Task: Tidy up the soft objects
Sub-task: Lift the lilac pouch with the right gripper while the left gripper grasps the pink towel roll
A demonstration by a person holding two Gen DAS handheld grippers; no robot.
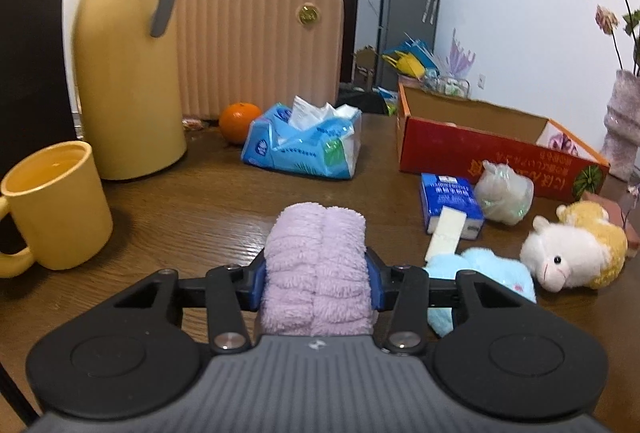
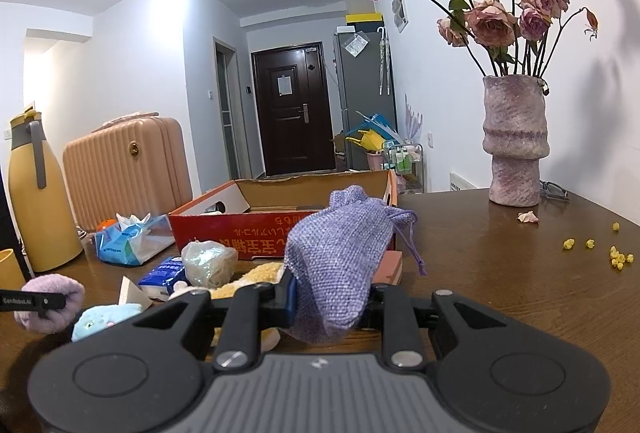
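Left wrist view: the left gripper (image 1: 316, 273) has its blue-padded jaws part-closed onto a rolled lilac fleece cloth (image 1: 316, 265), which fills the gap between them and bulges above and ahead of the fingertips; the tool is held level, low over the brown wooden table (image 1: 180, 217). Ahead and to the right of the tongs stands an open red cardboard box (image 1: 472, 153) whose near wall carries yellow printed characters, upside down from here and not readable. Between the tongs and that box lie a small blue tissue packet (image 1: 448, 201) with white print too small to read, a crumpled clear plastic bag (image 1: 504, 193), a pale blue plush (image 1: 496, 273) just right of the right finger, and a white-and-yellow plush animal (image 1: 572, 249) farther right. Ahead and slightly left is a blue soft tissue pack (image 1: 304, 145) with an orange (image 1: 239, 122) beside it; far left, a yellow mug (image 1: 56, 205) and a yellow thermos jug (image 1: 128, 49). Right wrist view: the right gripper (image 2: 332, 301) is clamped on a purple woven drawstring pouch (image 2: 340, 257), which rises ahead of the fingertips and partly hides the red box directly behind it; the tool appears lifted off the table, though the height is hard to judge. To the left of these tongs the other tool's finger shows white lettering, probably "GenRobot.AI". Ahead right stands a mauve vase (image 2: 514, 141) of dried roses.
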